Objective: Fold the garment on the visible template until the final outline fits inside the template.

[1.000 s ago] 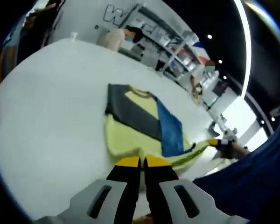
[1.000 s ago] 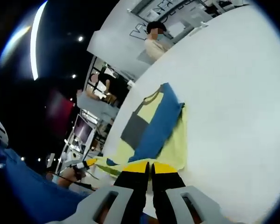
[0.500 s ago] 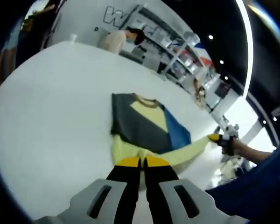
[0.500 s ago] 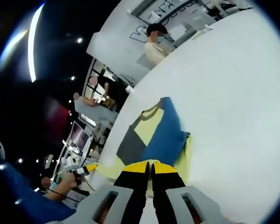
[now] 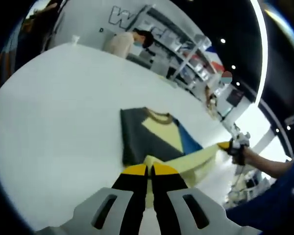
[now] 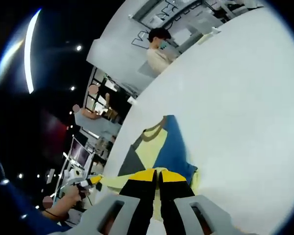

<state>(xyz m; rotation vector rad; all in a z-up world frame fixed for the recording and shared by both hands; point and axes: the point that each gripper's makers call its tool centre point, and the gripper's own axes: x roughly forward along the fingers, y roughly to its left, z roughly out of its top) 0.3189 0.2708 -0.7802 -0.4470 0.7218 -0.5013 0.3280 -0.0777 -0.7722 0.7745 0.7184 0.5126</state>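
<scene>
The garment (image 5: 159, 142) lies flat on the wide white table (image 5: 54, 98), a colour-blocked top in dark grey, pale yellow and blue, with its brown-edged neckline turned toward the far side of the table. Its near hem is lifted off the surface and stretched into a long yellow band between the two tools.

In the left gripper view, the left gripper (image 5: 148, 170) sits at the garment's near edge, its yellow-tipped jaws pressed together with only a hairline gap, and a fold of pale yellow cloth bunches right at the tips (it looks pinched there, though the contact itself is hidden by the tips). To the right of the garment in that view, the right gripper (image 5: 230, 145) shows small at the end of the yellow band, held by a hand (image 5: 252, 157) at the table's edge; the cloth runs straight to its tip.

In the right gripper view, the right gripper (image 6: 159, 172) likewise has its jaws closed tight at the garment's near edge, yellow fabric spreading on both sides of them. Left of the garment there, the left gripper (image 6: 90, 182) appears beside a hand (image 6: 68, 200), with the yellow hem reaching it.

Beyond the garment, past the table's far edge, a person (image 5: 125, 41) stands in front of shelving (image 5: 181, 58).
</scene>
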